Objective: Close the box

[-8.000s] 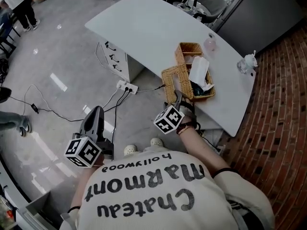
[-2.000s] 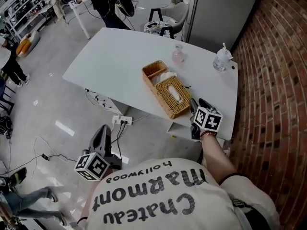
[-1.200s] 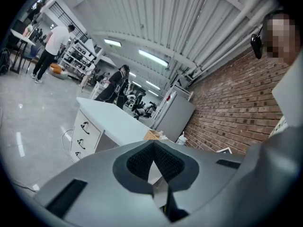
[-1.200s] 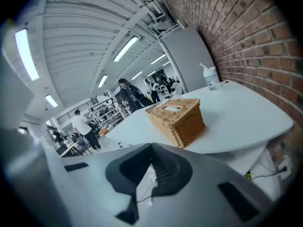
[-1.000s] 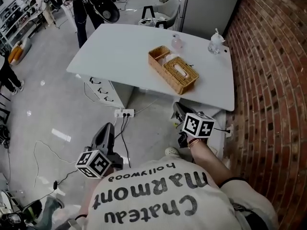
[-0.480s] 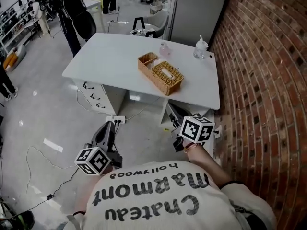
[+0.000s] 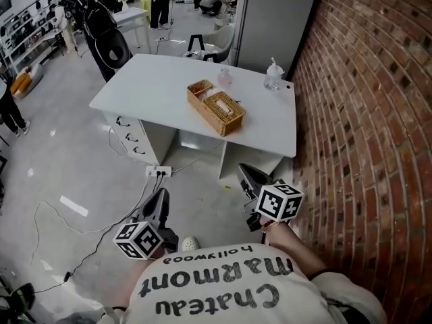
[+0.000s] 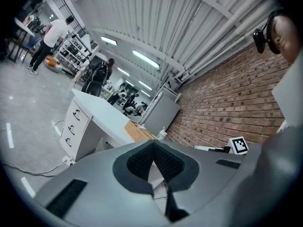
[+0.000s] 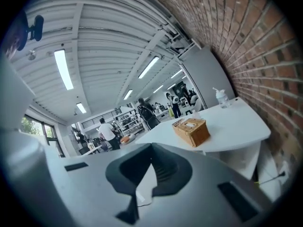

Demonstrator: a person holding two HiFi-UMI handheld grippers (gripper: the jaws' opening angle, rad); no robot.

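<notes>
— Claws first: how do they stand?
— Left claw (image 7: 160, 196) and right claw (image 7: 243, 171) are each pressed together on nothing. Both are held low, with the wicker tissue box (image 7: 216, 106) well ahead of them, up on the table (image 7: 155, 79).
— Closed?
— Its lid (image 9: 190, 123) looks down, so I judge the task done. The right claw view shows the slotted top lying flat. The left claw view catches only the box's edge.

Brick wall (image 7: 364, 113) at three o'clock, white table (image 7: 148, 86) up at twelve, glossy grey floor (image 7: 54, 160) at nine, striplights (image 9: 63, 69) glowing overhead.
</notes>
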